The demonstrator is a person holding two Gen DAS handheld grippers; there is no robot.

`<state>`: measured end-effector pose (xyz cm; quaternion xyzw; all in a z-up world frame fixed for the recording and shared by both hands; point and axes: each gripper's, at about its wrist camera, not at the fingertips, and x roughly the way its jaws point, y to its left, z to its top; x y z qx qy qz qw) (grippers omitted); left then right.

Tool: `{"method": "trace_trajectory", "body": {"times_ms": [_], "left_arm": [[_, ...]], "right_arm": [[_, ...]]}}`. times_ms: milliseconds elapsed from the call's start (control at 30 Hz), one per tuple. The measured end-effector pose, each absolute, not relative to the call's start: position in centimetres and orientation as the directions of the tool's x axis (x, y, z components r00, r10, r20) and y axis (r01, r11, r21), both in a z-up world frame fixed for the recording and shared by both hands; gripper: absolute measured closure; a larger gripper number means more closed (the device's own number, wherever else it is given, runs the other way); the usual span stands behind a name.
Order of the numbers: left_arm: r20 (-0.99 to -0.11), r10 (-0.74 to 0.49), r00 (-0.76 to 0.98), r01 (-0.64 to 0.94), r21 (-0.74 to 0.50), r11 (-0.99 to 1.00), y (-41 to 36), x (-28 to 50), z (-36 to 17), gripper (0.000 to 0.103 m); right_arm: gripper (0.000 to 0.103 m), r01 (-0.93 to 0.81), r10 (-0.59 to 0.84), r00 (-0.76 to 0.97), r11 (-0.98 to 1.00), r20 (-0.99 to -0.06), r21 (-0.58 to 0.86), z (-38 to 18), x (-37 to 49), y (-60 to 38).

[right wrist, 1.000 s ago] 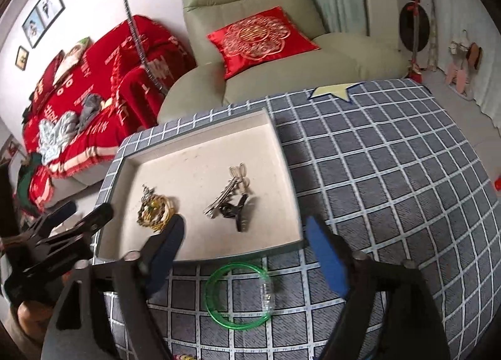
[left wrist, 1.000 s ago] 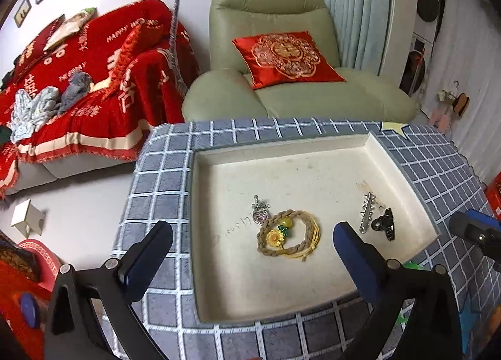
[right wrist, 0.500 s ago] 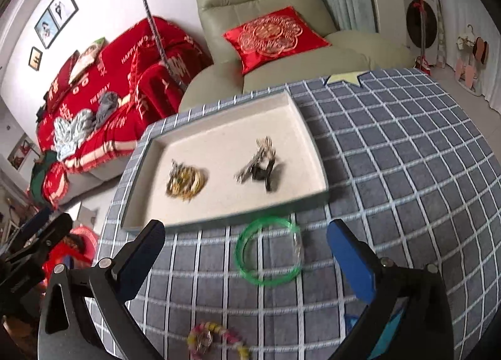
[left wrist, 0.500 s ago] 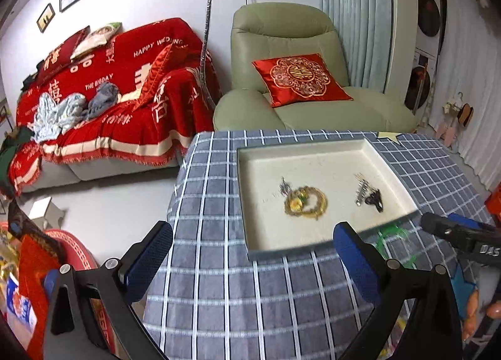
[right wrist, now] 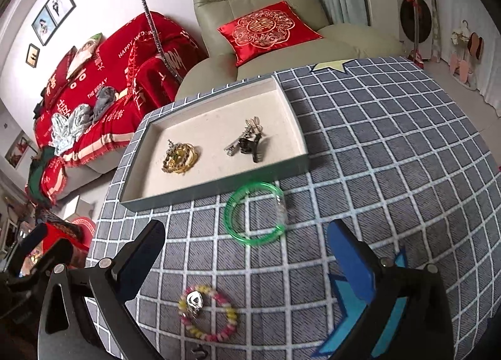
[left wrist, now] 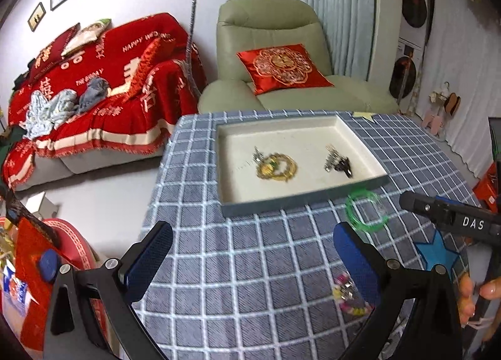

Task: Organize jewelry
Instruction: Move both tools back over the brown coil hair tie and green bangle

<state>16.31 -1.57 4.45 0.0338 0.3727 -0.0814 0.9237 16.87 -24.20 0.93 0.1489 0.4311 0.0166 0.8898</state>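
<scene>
Checked surface (right wrist: 391, 147): tray (right wrist: 219, 186) ahead already collects pieces. Green bangle (right wrist: 255, 214), beaded bracelet (right wrist: 206, 313) loose between my right gripper (right wrist: 247, 253) tips, spread wide, empty; left gripper (left wrist: 253, 258) likewise apart.

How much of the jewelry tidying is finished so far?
Partly done: a gold braided bracelet and dark hair clips lie in the tray. Nothing is in hand; the left tool and right tool are open and empty. A green bangle and beaded bracelet remain on the checked cloth.

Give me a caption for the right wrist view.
Open hand-held gripper above green bangle and beaded bracelet, tray behind.
</scene>
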Motion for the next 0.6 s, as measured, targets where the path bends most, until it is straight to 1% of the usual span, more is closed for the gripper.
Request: {"method": "trace_trajectory", "body": {"times_ms": [233, 600], "left_arm": [[-0.718, -0.148, 0.680, 0.188, -0.024, 0.982, -2.4, 15.1, 3.6, 0.000], [-0.751, -0.124, 0.648, 0.198, 0.009, 0.980, -3.4, 14.0, 1.5, 0.000]], "right_arm": [[0.000, 0.104, 0.159, 0.610, 0.955, -0.776, 0.278, 0.7, 15.8, -25.5], [0.000, 0.102, 0.154, 0.581, 0.961, -0.799, 0.259, -0.1, 14.3, -26.1]]}}
